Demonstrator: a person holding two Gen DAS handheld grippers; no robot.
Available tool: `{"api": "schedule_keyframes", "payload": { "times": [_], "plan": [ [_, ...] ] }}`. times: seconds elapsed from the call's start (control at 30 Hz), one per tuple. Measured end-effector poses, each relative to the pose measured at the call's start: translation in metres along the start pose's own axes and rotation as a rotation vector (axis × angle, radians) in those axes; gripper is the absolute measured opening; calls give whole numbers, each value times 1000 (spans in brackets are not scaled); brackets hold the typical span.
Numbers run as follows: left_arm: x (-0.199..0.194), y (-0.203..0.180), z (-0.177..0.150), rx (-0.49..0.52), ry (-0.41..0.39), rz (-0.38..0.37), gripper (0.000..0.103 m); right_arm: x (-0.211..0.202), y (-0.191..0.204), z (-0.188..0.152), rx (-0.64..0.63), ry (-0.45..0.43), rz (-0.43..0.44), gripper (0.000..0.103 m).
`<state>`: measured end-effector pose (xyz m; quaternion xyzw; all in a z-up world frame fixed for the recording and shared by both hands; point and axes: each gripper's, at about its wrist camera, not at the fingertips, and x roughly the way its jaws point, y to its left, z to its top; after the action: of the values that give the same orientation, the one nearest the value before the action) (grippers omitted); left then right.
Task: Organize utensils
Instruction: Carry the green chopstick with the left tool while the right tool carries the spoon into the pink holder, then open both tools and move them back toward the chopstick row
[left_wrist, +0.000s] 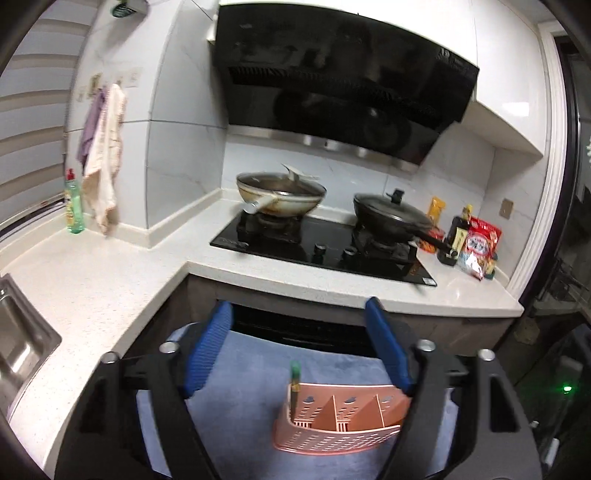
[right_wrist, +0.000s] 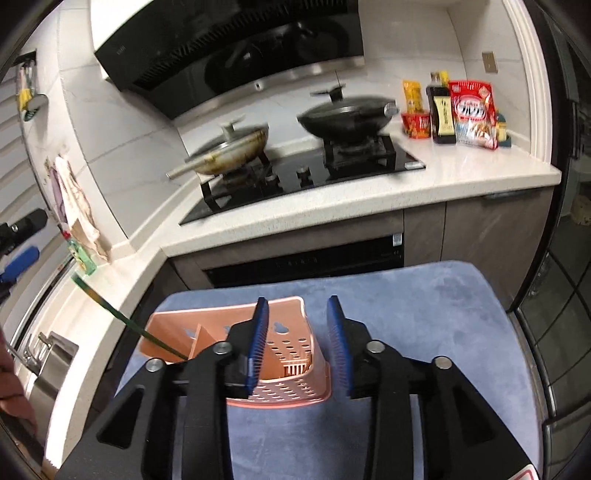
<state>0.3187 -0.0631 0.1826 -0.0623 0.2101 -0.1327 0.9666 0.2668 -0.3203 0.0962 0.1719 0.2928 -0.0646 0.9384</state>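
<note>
A pink perforated utensil holder (left_wrist: 338, 424) with dividers stands on a blue-grey mat (left_wrist: 236, 417). A thin green utensil (left_wrist: 294, 386) stands in its left compartment. My left gripper (left_wrist: 299, 314) is open and empty, raised above the mat, with the holder below its right finger. In the right wrist view the holder (right_wrist: 288, 354) sits under my right gripper (right_wrist: 297, 306), which is open and empty. Its left finger (right_wrist: 258, 343) is over the holder's right compartment. The green utensil (right_wrist: 125, 317) leans out to the left.
A white L-shaped counter (left_wrist: 92, 295) holds a sink (left_wrist: 18, 332) at left and a black hob (left_wrist: 325, 251) with two pans. Bottles and snack packets (right_wrist: 461, 110) stand at the counter's right end. A green bottle (left_wrist: 74, 206) and hanging cloths (left_wrist: 103, 158) are at left.
</note>
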Motion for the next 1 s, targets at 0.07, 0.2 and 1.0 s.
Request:
{"api": "schedule_keyframes", "payload": {
  "times": [0.07, 0.2, 1.0],
  "plan": [
    [-13, 5, -1, -1, 2, 11, 76, -17, 2, 0, -9, -14, 12, 39],
    [-39, 12, -15, 27, 41, 37, 80, -58, 1, -18, -17, -15, 53, 46],
    [-134, 74, -286, 118, 477, 229, 83, -141, -13, -286, -116, 298, -84, 46]
  ]
}}
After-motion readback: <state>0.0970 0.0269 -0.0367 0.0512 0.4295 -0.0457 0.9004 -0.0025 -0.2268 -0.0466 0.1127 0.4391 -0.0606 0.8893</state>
